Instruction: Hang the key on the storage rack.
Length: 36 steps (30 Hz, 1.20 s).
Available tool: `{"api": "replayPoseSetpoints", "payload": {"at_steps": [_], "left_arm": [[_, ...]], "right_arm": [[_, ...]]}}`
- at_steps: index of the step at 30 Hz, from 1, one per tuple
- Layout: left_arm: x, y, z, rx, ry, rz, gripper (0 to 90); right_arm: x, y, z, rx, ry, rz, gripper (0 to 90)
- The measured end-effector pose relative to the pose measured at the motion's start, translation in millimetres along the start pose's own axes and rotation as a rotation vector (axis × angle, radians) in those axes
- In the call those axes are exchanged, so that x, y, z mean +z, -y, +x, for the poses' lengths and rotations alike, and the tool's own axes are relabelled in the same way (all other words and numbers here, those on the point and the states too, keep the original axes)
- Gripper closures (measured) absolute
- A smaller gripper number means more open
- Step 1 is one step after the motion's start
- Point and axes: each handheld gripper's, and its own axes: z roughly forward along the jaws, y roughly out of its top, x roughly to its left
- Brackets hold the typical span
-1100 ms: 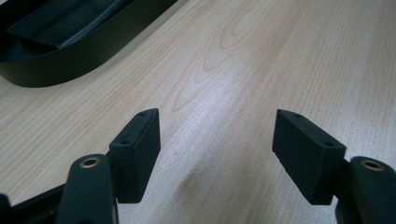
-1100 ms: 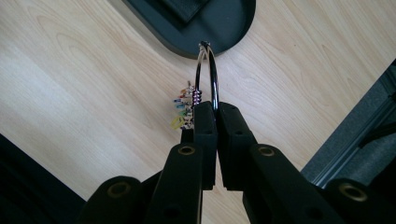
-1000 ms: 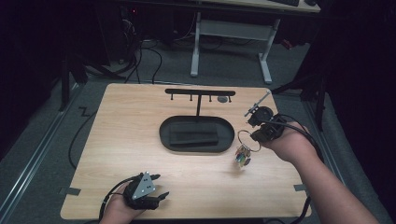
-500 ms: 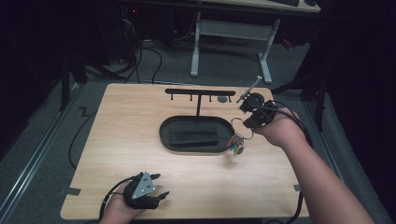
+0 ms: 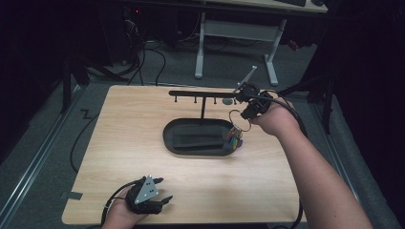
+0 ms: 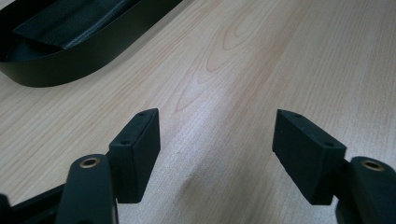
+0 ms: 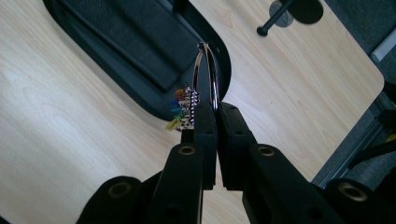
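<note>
Black tray [image 5: 168,138] holds a dark pad [image 5: 198,141] — right gripper [image 7: 211,108] jaws clamp the key ring [image 7: 208,74], left gripper [image 6: 215,140] jaws gape empty.

grippers: two, the left gripper [image 5: 160,200] and the right gripper [image 5: 244,114]
key rings: one [image 5: 236,119]
black oval trays: one [image 5: 168,138]
hook racks: one [image 5: 200,94]
wooden tables: one [image 5: 124,124]
</note>
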Motion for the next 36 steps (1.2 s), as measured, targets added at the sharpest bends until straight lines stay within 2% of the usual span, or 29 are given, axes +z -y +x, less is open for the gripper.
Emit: {"api": "replayPoseSetpoints", "payload": {"at_steps": [6, 7, 10, 11, 13, 16, 20, 21, 23, 24, 26, 27, 30, 34, 36], "left_arm": [[0.3, 0.1, 0.4, 0.004, 0.004, 0.006, 32.7], [0.7, 0.4, 0.3, 0.004, 0.000, 0.001, 32.7], [-0.1, 0.7, 1.3, 0.005, 0.003, 0.007, 32.7], [0.0, 0.9, 1.7, 0.002, 0.003, 0.007, 32.7], [-0.1, 1.1, 2.0, -0.001, 0.004, 0.007, 32.7], [0.3, 1.1, 2.0, 0.004, 0.004, 0.010, 32.7], [0.8, 1.0, 2.1, 0.006, 0.005, 0.012, 32.7], [0.7, 1.0, 2.1, 0.005, 0.005, 0.010, 32.7], [0.6, 1.0, 2.2, 0.005, 0.005, 0.010, 32.7], [0.6, 1.1, 2.3, 0.004, 0.006, 0.010, 32.7], [0.7, 1.2, 2.5, 0.003, 0.006, 0.010, 32.7], [0.8, 1.3, 2.5, 0.003, 0.006, 0.009, 32.7], [1.5, 1.3, 2.2, 0.004, 0.007, 0.009, 32.6], [2.2, 1.5, 1.9, 0.004, 0.009, 0.012, 32.6], [2.3, 1.6, 2.1, 0.005, 0.010, 0.013, 32.6]], "right_arm": [[9.8, -12.9, -6.2, 0.008, -0.006, -0.006, 87.6], [13.4, -16.2, -8.0, 0.024, -0.006, -0.003, 87.6], [16.9, -19.1, -10.7, 0.031, -0.002, 0.004, 87.6], [19.0, -20.3, -13.6, 0.021, 0.002, 0.004, 87.6], [22.8, -22.6, -18.2, 0.046, 0.007, 0.016, 87.6], [25.7, -26.1, -25.7, 0.051, 0.015, 0.014, 87.6], [27.9, -28.9, -29.3, 0.056, 0.012, 0.009, 87.5], [30.0, -30.3, -31.2, 0.078, 0.013, 0.010, 87.4], [31.1, -30.5, -32.9, 0.068, 0.015, 0.004, 87.4], [31.9, -31.0, -33.1, 0.089, 0.008, 0.009, 87.4], [33.7, -31.6, -34.9, 0.080, 0.007, 0.005, 87.4], [34.7, -31.9, -34.3, 0.093, 0.004, 0.008, 87.4], [38.9, -34.2, -35.1, 0.071, 0.003, 0.017, 87.3], [41.9, -34.8, -36.1, 0.086, 0.007, 0.031, 87.3], [44.3, -34.9, -38.1, 0.079, 0.008, 0.032, 87.2]]}}
